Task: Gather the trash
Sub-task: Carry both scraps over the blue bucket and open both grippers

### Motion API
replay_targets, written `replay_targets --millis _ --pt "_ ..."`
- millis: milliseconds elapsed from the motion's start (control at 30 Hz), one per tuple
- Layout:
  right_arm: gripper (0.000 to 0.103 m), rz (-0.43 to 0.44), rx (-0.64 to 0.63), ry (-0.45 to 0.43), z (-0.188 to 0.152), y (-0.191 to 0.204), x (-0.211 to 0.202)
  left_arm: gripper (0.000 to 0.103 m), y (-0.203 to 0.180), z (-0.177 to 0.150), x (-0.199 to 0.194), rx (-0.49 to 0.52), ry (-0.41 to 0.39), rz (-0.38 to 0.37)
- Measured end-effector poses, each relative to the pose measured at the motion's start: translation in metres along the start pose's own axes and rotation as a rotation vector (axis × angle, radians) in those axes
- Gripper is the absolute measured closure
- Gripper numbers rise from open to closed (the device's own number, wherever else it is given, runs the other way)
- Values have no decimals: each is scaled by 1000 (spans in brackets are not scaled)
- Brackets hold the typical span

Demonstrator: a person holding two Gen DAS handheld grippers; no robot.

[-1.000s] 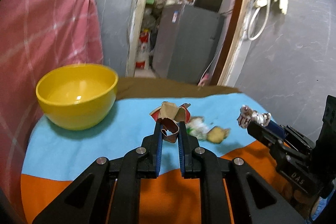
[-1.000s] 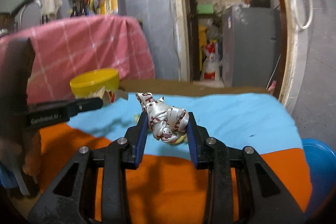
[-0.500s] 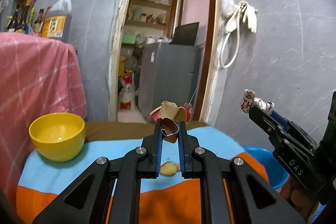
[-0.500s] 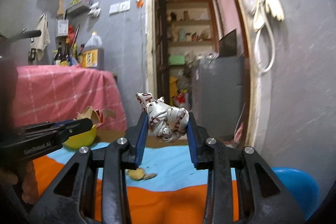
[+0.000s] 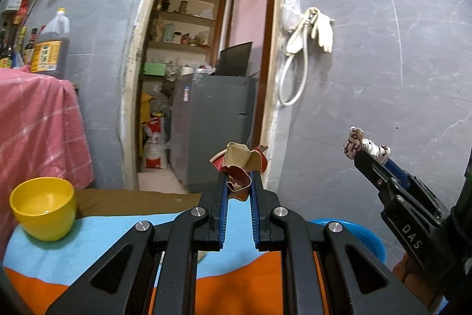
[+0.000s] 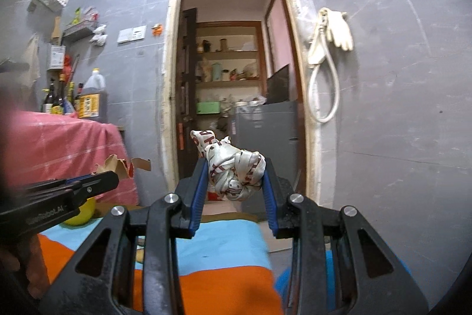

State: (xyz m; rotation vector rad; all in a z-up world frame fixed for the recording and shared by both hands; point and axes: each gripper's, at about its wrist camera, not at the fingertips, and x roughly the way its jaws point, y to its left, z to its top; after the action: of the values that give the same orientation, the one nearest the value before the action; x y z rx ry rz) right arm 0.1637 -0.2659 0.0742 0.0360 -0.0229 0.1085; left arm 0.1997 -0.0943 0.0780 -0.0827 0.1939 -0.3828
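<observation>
My left gripper (image 5: 238, 178) is shut on a crumpled brown and red cardboard scrap (image 5: 240, 161), held up in the air above the table. My right gripper (image 6: 235, 171) is shut on a wadded white wrapper with red print (image 6: 234, 171). In the left wrist view the right gripper (image 5: 370, 154) shows at the right with the white wrapper (image 5: 355, 142) at its tips. The right wrist view has the left gripper (image 6: 113, 174) at the left with the cardboard scrap (image 6: 118, 166). A blue bin (image 5: 365, 238) sits low, beyond the table's right edge.
A yellow bowl (image 5: 42, 208) stands at the far left of the table, which wears a blue and orange cloth (image 5: 112, 238). A small food scrap (image 6: 140, 254) lies on the cloth. A pink-draped counter (image 5: 38, 126) with bottles stands left; an open doorway (image 5: 203, 78) faces me.
Both grippers have lifted and tilted up from the table with their trash still gripped. The tabletop has dropped low in both views, and the blue bin has come into sight.
</observation>
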Motion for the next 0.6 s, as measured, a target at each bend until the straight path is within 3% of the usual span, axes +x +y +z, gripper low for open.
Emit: replay_targets --millis 400,600 --pt "41 -144 72 30 -2 -44 -2 92 -41 3 33 -13 39 -107" --pt "41 -206 96 84 -7 -63 2 92 -56 2 63 -44 110 -173"
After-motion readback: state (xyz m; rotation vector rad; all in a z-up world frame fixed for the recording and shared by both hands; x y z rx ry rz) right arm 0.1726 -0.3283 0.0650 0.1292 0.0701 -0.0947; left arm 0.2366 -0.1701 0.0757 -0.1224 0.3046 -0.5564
